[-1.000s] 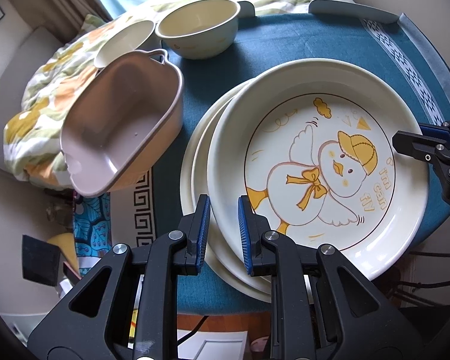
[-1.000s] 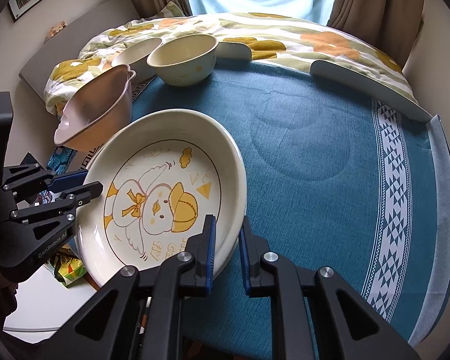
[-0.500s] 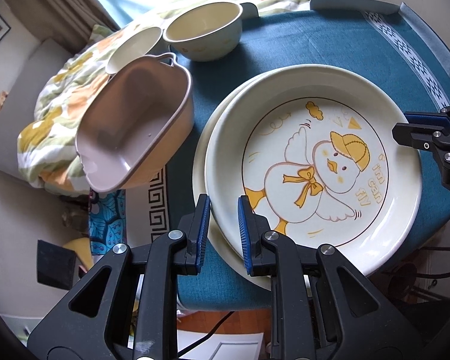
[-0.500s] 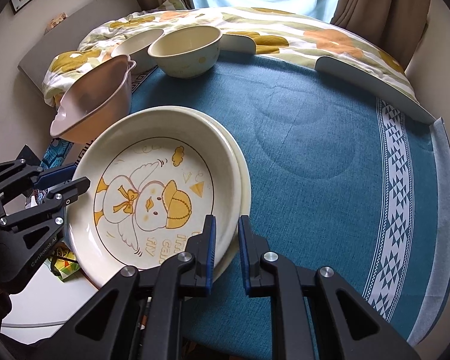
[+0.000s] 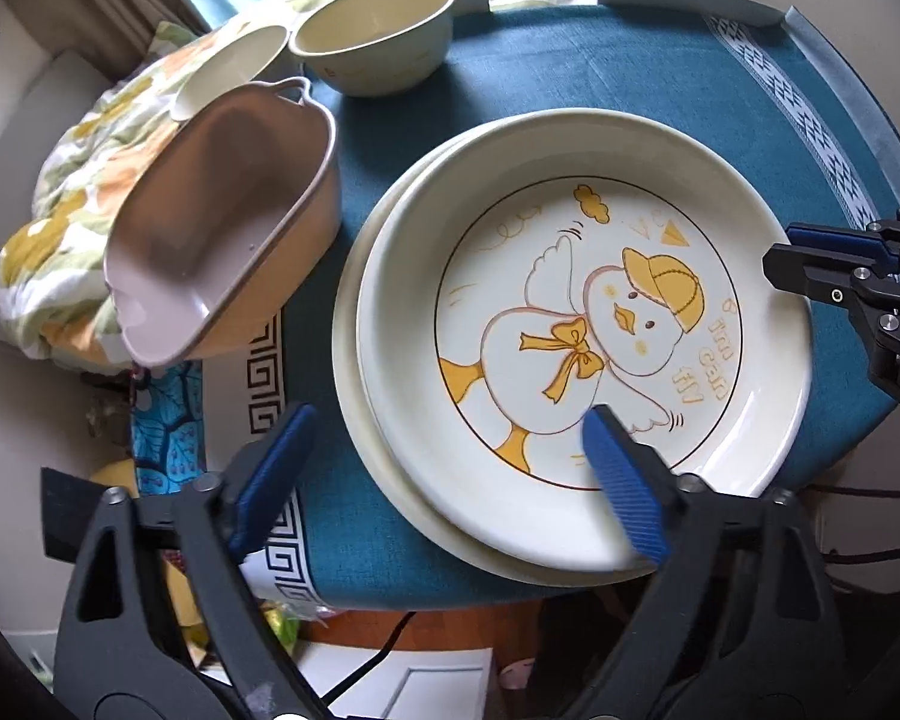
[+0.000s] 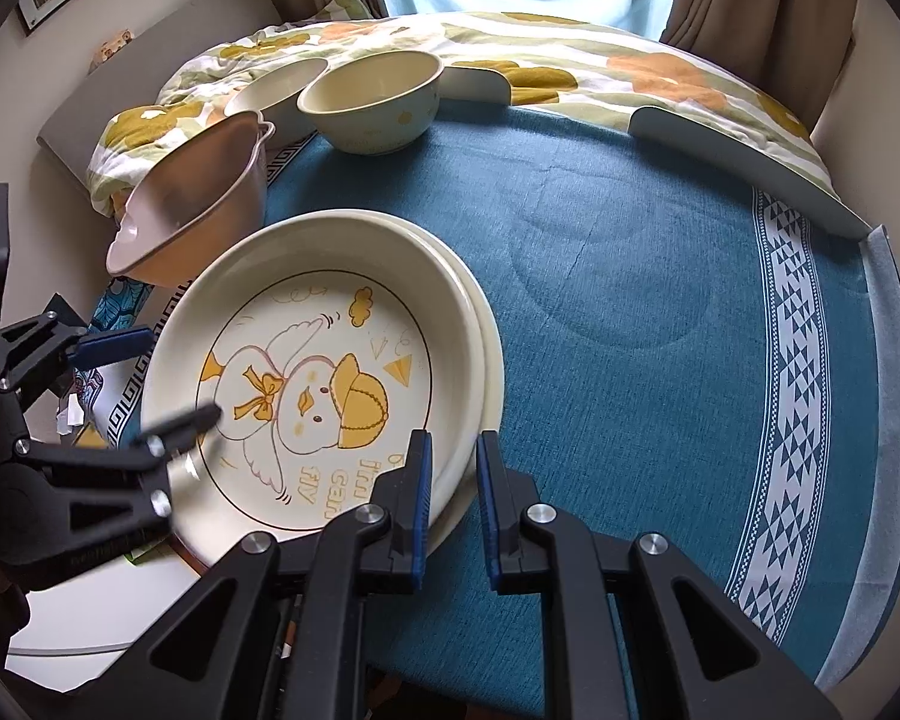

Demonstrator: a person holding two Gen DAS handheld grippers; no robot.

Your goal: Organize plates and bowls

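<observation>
We see the cream duck-printed plate point(image 5: 582, 324) nested on a plain cream plate point(image 5: 354, 396), both on the round worktop point(image 6: 660, 276) under a teal woven cloth point(image 6: 630, 360), toward its 8 o'clock edge in the right wrist view. Our left claw point(image 5: 447, 468) has just been opening and now stands wide, one blue pad point(image 5: 621, 480) over the plate's well and the other outside the rim above the cloth, neither touching the stack. Our right claw point(image 6: 453, 504) is pinched shut on the duck-printed plate's rim at the plate's 5 o'clock in its own view.

Around the stack, at 10 o'clock in the left wrist view, a pink rectangular plastic basin point(image 5: 222, 228) leans tilted over the worktop's edge, near the plates but apart from them. At 12 o'clock stands a cream round bowl point(image 5: 372, 36), with a second cream bowl point(image 5: 234, 69) just beside it at its 9 o'clock. A flower-patterned quilt point(image 6: 570, 66) lies on the bed behind the worktop, under brown curtains point(image 6: 756, 6). Two pale curved chair backs point(image 6: 744, 168) stand at the far rim. The cloth at 3 o'clock from the stack carries only its white geometric border point(image 6: 792, 360).
</observation>
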